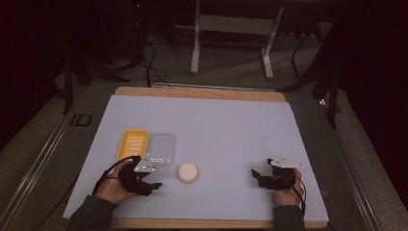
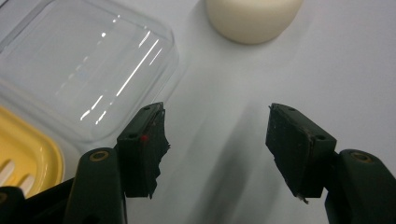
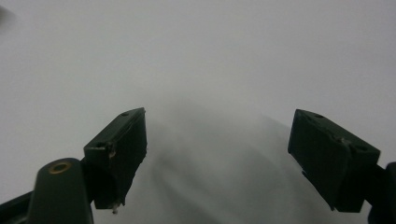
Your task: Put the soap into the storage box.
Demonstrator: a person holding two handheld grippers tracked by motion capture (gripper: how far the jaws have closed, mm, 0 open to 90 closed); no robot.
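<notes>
Judging by what lies out, the work is to get the round white soap [image 1: 188, 172] into the yellow soap dish [image 1: 133, 143] and close it with the clear lid [image 1: 160, 149]. None of that looks done yet. The soap sits bare on the pale surface [image 1: 231, 130], apart from both pieces. The dish is empty, its ribbed floor showing, and the lid lies flat just beside it at its 3 o'clock.

The left tool [image 1: 153, 185] hovers low at the near left, its jaws spread with only bare surface between them. Seen from the high view, the soap is near it at about 2 o'clock and the lid at 12 o'clock. The right tool [image 1: 256, 175] is well apart at the near right, jaws also spread and holding nothing.

Everything is left: picking up the soap, setting it in the dish, then fitting the lid. The left tool seems best placed to begin.
</notes>
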